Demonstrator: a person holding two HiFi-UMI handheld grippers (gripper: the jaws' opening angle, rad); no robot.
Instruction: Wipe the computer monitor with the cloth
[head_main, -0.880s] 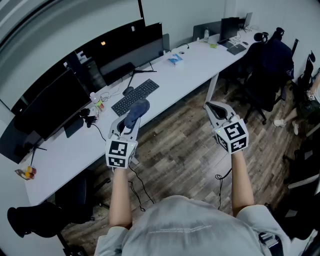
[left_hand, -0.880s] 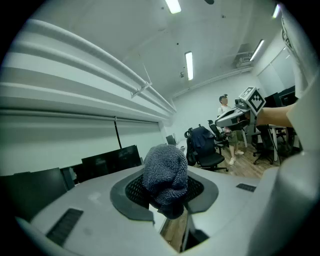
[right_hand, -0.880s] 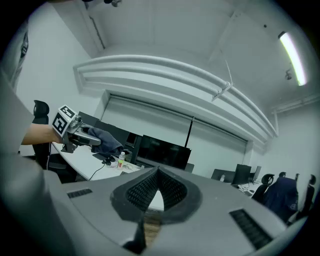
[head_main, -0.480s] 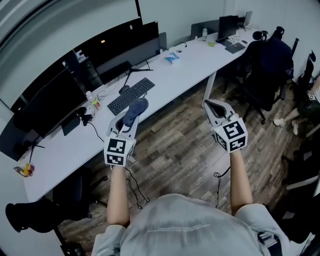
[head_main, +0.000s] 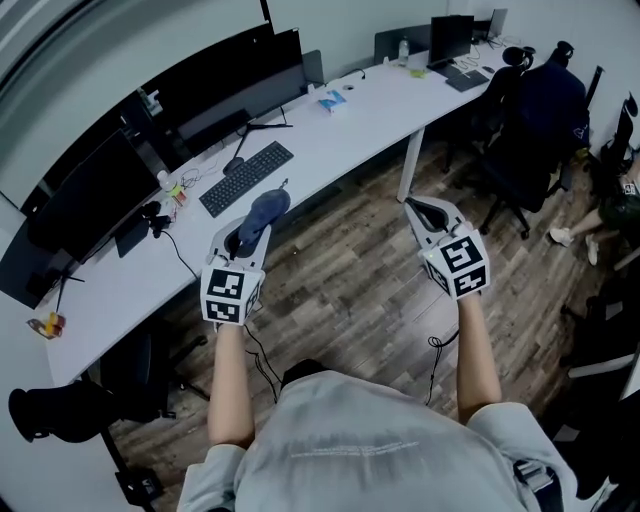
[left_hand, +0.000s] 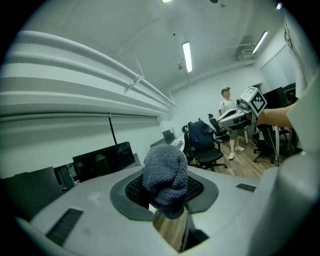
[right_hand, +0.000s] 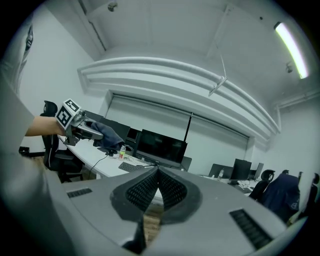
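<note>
Two padded jaws of the left gripper (left_hand: 167, 195) are clamped on a blue-grey cloth (left_hand: 165, 172). The cloth bunches up in a nubbly wad between the pads and bulges above them, with a darker fold hanging at the lower edge. The right gripper (right_hand: 157, 184) has its ribbed pads pressed together at the tips, and nothing is between them.

From the head view both grippers are held out in front of the person at about the same height, well apart from each other and over the wooden floor (head_main: 350, 285). Neither touches any furniture. The cloth sticks out past the tip of the left gripper and points toward the long white desk (head_main: 350, 125) that curves across the upper left.

On that desk stands the computer monitor (head_main: 232, 75), wide and dark, its screen facing the person. It is well apart from the cloth, with the desk edge and a strip of floor between them. A second dark screen (head_main: 88, 195) stands further left on the same desk. A black keyboard (head_main: 246, 176) lies in front of the wide monitor, nearer the left gripper than either screen.

A dark office chair (head_main: 535, 110) with a jacket draped on it stands at the far right of the desk. In the left gripper view, a standing person (left_hand: 227, 112) is in the background beyond the right gripper.
</note>
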